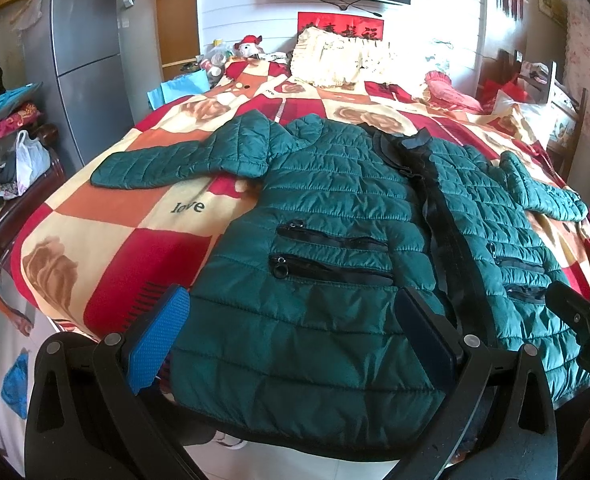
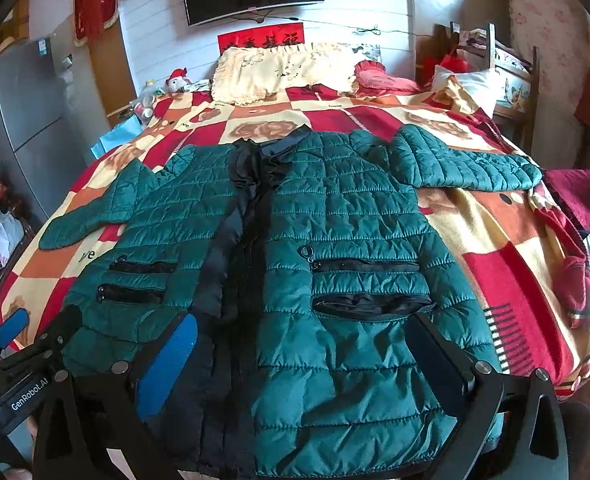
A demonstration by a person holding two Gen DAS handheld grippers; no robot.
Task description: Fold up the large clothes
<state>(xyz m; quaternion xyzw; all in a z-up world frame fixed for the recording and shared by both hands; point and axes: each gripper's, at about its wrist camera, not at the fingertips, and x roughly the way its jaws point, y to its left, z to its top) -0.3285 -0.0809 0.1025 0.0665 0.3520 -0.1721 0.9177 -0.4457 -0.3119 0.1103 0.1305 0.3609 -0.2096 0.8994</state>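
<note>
Jacket (image 1: pixel 335 216), a green quilted one, lies flat and face up on the bed (image 1: pixel 107 240), its hem hanging a little over the near edge and its collar pointing toward the pillow (image 1: pixel 335 60) at the far end. Its long axis therefore runs straight away from both grippers, near edge to far edge. The black zipper band (image 2: pixel 235 248) marks the centre line. The two sleeves spread outward, one toward the left edge of the bed (image 1: pixel 163 164) and one toward the right edge (image 2: pixel 471 164).

The left gripper (image 1: pixel 295 332) hovers over the hem of the left front panel, its fingers spread wide with cloth showing between them but nothing pinched. The right gripper (image 2: pixel 307 360) sits over the hem of the right front panel, its fingers likewise wide apart and closed on nothing. Each gripper is thus nearest its own half of the hem, one on either side of the zipper band.

As I judge it, folding has not begun: the jacket is only laid out. The sleeves lie well away from both grippers, up near the shoulders, so a sleeve fold means a forward reach along the jacket's length, left gripper for the left sleeve, right for the right. A hem-to-collar fold would start from where the grippers are.
</note>
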